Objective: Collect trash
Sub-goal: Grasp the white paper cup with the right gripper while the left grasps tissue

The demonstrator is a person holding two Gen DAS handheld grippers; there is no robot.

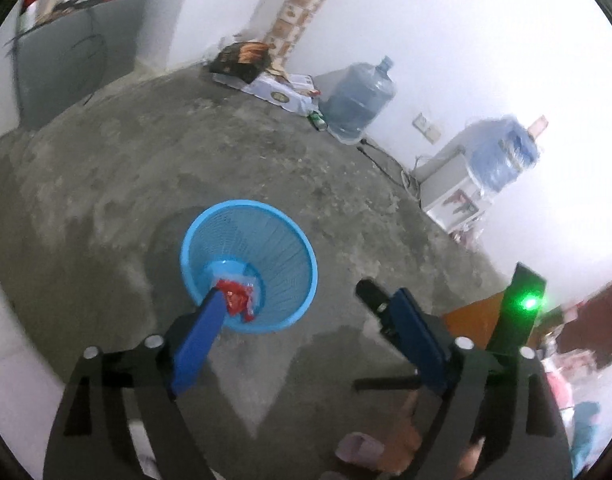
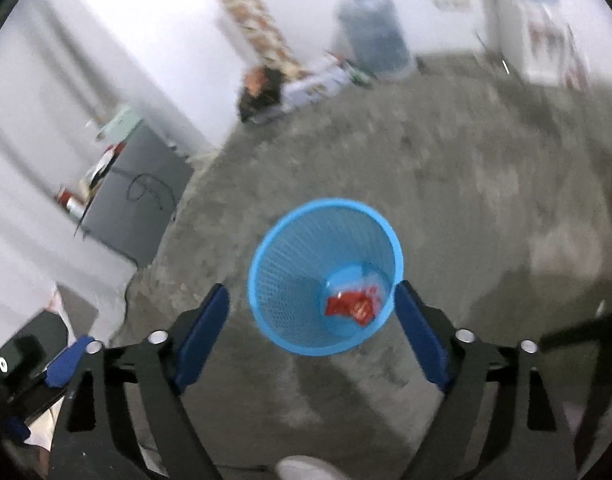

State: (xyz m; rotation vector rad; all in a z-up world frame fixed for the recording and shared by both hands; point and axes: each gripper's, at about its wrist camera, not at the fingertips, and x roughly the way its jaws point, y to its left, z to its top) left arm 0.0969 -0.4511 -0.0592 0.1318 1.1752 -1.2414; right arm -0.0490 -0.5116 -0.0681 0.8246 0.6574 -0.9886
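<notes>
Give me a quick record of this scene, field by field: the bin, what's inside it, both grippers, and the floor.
bin: round blue plastic mesh wastebasket, upright on the floor
contents: crumpled red wrapper lying at the basket bottom
left hand-held gripper: open, nothing between its fingers, above the basket
right hand-held gripper: open, empty, above the basket
floor: bare grey concrete floor, patchy
background: large blue water jug by the white wall
blur: right wrist view is motion-blurred
</notes>
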